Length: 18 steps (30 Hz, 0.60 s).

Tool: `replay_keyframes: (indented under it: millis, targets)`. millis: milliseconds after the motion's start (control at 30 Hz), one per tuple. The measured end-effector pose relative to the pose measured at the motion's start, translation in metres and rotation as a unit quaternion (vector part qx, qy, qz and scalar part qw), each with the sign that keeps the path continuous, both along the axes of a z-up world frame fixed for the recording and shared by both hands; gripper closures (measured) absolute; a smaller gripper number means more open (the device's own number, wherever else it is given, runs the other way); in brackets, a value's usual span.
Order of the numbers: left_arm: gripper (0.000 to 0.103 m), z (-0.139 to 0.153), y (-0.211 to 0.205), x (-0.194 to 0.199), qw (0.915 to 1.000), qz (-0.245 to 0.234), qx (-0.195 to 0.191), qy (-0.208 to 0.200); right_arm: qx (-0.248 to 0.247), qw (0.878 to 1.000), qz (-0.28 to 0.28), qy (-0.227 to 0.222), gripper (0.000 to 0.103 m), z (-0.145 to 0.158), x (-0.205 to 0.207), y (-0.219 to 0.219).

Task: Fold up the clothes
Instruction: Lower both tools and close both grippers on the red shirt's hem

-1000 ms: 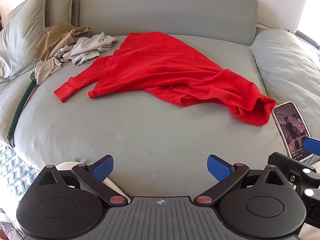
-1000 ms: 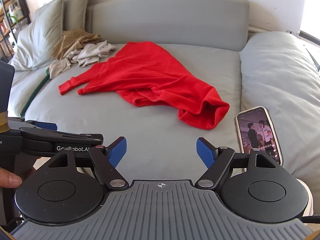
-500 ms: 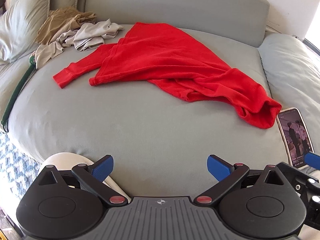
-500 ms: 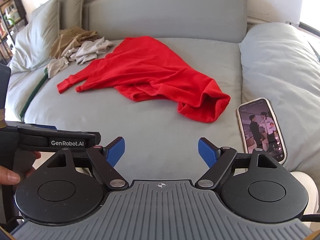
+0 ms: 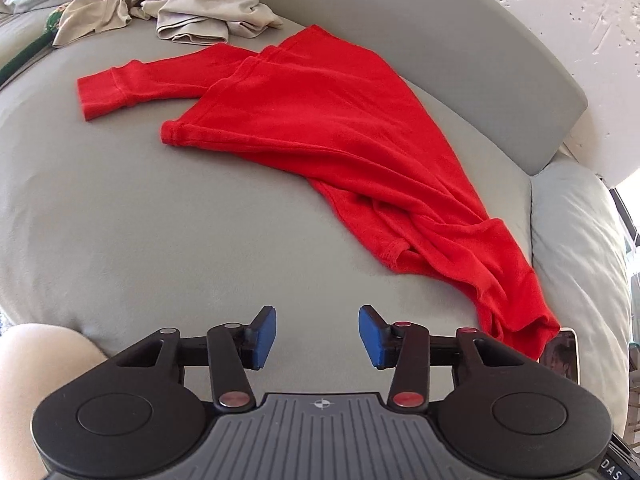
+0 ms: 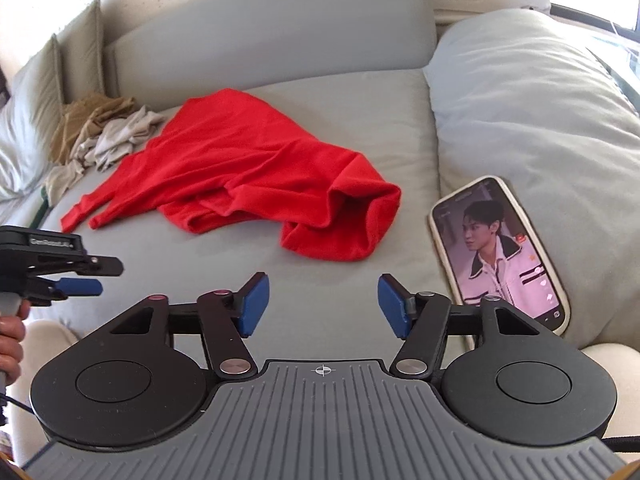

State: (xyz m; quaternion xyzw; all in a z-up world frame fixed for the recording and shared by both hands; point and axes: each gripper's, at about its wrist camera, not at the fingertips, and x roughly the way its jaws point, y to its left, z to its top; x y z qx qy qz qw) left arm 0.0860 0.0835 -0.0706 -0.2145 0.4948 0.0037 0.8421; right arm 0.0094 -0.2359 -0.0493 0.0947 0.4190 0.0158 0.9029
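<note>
A red long-sleeved top (image 5: 320, 128) (image 6: 240, 176) lies crumpled and slanted across the grey sofa seat (image 5: 160, 248), one sleeve cuff (image 5: 100, 96) stretched out to the left and its bunched end (image 6: 344, 224) nearest the phone. My left gripper (image 5: 318, 336) hovers open over bare cushion, short of the top's near edge. My right gripper (image 6: 322, 306) is open too, just in front of the bunched end, with nothing between its blue pads. The left gripper (image 6: 76, 276) also shows at the left edge of the right wrist view, held by a hand.
A heap of beige and tan clothes (image 5: 168, 4) (image 6: 104, 136) lies at the back left. A phone (image 6: 500, 248) with a lit screen leans on the large grey cushion (image 6: 540, 100) at the right. The sofa backrest (image 6: 272, 36) runs behind.
Both grippers have moved forward and closer to the sofa; the red top looms larger. The left view has swung left and tilted down, and both grippers' jaws have narrowed somewhat while staying open.
</note>
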Motion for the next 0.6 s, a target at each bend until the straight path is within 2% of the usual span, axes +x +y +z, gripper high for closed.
replay_keyframes:
  millis: [100, 167, 233, 300, 433, 533, 600]
  targets:
    - [0.065, -0.008, 0.003, 0.011, 0.9995, 0.019, -0.022, -0.015, -0.005, 1.0, -0.009, -0.001, 0.045, -0.01, 0.014, -0.004]
    - [0.064, -0.013, 0.007, 0.018, 0.9986, 0.037, -0.032, -0.019, -0.009, 1.0, -0.015, -0.002, 0.05, -0.016, 0.023, -0.007]
    - [0.064, -0.023, 0.015, 0.026, 0.9959, 0.058, -0.066, -0.019, -0.012, 1.0, -0.021, -0.003, 0.05, -0.022, 0.033, -0.01]
    - [0.065, -0.032, 0.023, 0.033, 0.9908, 0.077, -0.109, -0.02, -0.016, 1.0, -0.027, -0.004, 0.05, -0.029, 0.042, -0.013]
    - [0.065, -0.055, 0.039, 0.049, 0.9742, 0.116, -0.192, -0.024, -0.003, 0.999, -0.04, 0.003, 0.05, -0.041, 0.053, -0.019]
    - [0.067, -0.066, 0.045, 0.065, 0.9707, 0.13, -0.2, -0.022, 0.01, 0.999, -0.045, 0.008, 0.05, -0.046, 0.056, -0.022]
    - [0.065, -0.066, 0.042, 0.078, 0.9773, 0.107, -0.181, -0.023, 0.02, 0.999, -0.049, 0.007, 0.05, -0.049, 0.059, -0.025]
